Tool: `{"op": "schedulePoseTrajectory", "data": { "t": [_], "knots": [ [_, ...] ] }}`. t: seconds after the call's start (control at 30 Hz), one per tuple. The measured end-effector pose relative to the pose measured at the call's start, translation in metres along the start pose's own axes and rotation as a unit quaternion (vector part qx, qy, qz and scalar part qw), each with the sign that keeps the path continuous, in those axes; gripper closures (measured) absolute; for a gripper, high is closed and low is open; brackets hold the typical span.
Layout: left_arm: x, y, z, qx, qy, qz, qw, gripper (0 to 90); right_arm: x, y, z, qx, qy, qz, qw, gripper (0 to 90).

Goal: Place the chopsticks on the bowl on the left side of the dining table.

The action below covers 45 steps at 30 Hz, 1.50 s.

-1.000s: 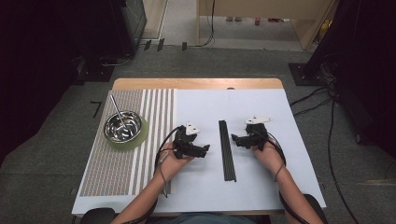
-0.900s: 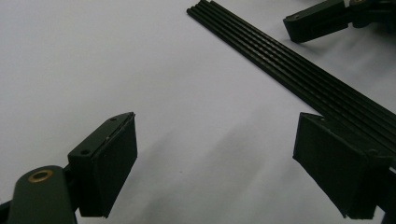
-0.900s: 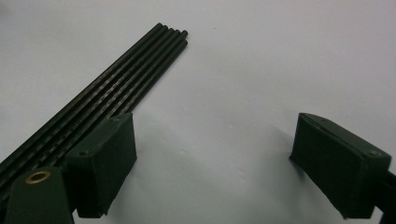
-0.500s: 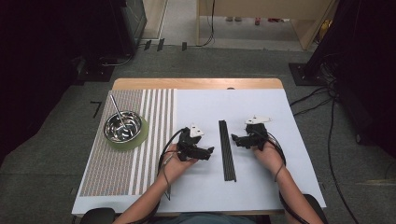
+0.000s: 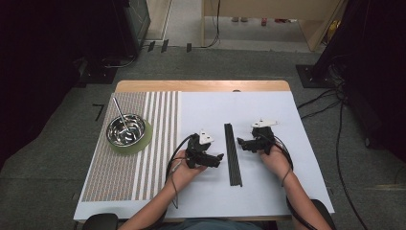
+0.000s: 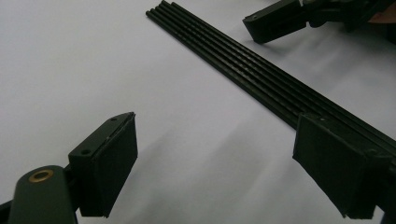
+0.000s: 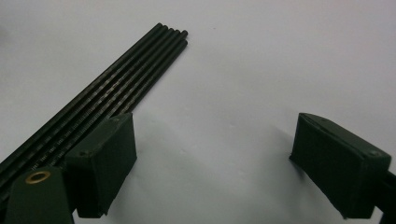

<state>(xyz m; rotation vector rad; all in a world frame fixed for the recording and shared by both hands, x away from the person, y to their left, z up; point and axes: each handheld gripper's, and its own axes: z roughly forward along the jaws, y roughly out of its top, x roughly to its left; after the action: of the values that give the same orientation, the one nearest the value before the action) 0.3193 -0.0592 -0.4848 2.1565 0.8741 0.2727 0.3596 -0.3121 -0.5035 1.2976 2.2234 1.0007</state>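
**Black rods lie between two open claws**

A bundle of thin black rods [image 5: 233, 154] lies flat on the white sheet [image 5: 268, 191] of the bench, its rods side by side and touching, running straight away from the person. In the high view it sits between the two claws, apart from both.

The left claw [image 5: 218, 157] is just beside the bundle's left edge, near its middle, pointing at it. In the left gripper view its jaws stand wide apart with nothing between them but bare sheet; the right jaw covers part of the bundle, so the near end is hidden.

The right claw [image 5: 241, 142] is just beside the bundle's right edge, nearer its far end. Its jaws too are spread wide and hold nothing. In the right gripper view the left jaw hides the near stretch of the rods, while their far tips [image 7: 173, 33] show clearly.

Well off beyond the left claw, a steel bowl [image 5: 126, 130] rests on a green disc [image 5: 143, 142] on a striped mat [image 5: 158, 143]; a thin metal stick [image 5: 119, 111] leans in it, its lower end hard to make out.
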Motion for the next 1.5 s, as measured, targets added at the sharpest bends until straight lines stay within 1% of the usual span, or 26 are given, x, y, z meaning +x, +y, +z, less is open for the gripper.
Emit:
{"op": "schedulePoseTrajectory", "data": {
  "t": [0.23, 0.47, 0.63, 0.8, 1.2, 1.3, 1.37, 1.5],
  "knots": [
    [-0.004, 0.000, 0.002, -0.006, -0.008, -0.002, 1.0000, 14.1, 0.000, 0.000, 0.000, 0.000, 0.000, 0.000, 1.0000, 13.6],
    [-0.013, 0.001, 0.005, -0.004, -0.012, 0.012, 0.9999, 14.1, 0.000, 0.000, 0.000, 0.000, 0.000, 0.000, 1.0000, 13.6],
    [-0.018, 0.000, 0.007, -0.003, -0.015, 0.015, 0.9998, 14.1, 0.000, 0.000, 0.000, 0.000, 0.000, 0.000, 1.0000, 13.6],
    [-0.020, -0.001, 0.009, -0.004, -0.018, 0.013, 0.9997, 14.1, 0.000, 0.000, 0.000, 0.000, 0.000, 0.000, 1.0000, 13.6],
    [-0.027, -0.003, 0.014, -0.006, -0.019, 0.015, 0.9997, 14.1, 0.000, 0.000, 0.000, 0.000, 0.000, 0.000, 1.0000, 13.6],
    [-0.028, -0.004, 0.015, -0.006, -0.018, 0.018, 0.9997, 14.1, 0.000, 0.000, 0.000, 0.000, 0.000, 0.000, 1.0000, 13.6],
    [-0.030, -0.005, 0.015, -0.012, -0.014, 0.023, 0.9996, 14.1, 0.000, 0.000, 0.000, 0.000, 0.000, 0.000, 1.0000, 13.6],
    [-0.031, -0.005, 0.017, -0.010, -0.015, 0.024, 0.9995, 14.2, 0.000, 0.000, 0.000, 0.000, 0.000, -0.001, 1.0000, 13.6]
  ]
}}
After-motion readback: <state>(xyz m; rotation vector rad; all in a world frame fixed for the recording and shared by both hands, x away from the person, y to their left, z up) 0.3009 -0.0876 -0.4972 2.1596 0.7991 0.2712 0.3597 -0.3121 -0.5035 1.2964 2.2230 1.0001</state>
